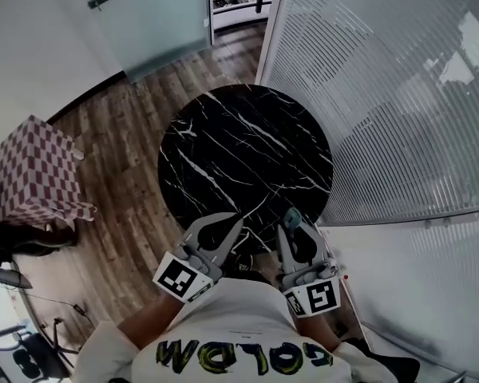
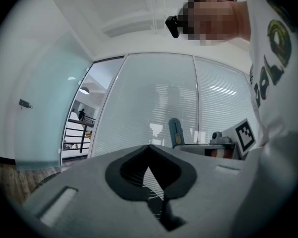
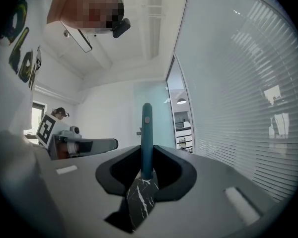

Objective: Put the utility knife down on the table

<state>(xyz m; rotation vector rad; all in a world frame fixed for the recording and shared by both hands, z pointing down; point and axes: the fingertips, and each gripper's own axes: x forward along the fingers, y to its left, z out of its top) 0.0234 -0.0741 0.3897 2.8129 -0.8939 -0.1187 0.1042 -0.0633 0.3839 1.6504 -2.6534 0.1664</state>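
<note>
Pinching the utility knife [image 3: 147, 138] by the lower part of its handle, the right hand-held gripper [image 3: 147, 175] has its jaws closed against the knife's two flat sides. Most of the slim teal body, with its slider button, sticks out past the jaw tips. No blade shows at the far end, though whether it is fully drawn in I cannot tell. The knife looks light and stiff, with smooth, hard sides that could slide or swing in the pads. The present hold low on the handle leaves a long free end, so I judge a hold nearer the middle, across the flat faces, to be steadier. Beside it, the left hand-held gripper [image 2: 150, 150] has its jaws pressed together at the tips with nothing between them. In the head view both hand-held grippers sit over the near edge of the round black marble desk [image 1: 247, 150], whose top spreads out ahead of and below them. To set the knife down, it probably needs lowering until its side lies flat on the top before the jaws let go. A ribbed glass wall [image 1: 399, 94] stands on the right hand-held gripper's outer side.
</note>
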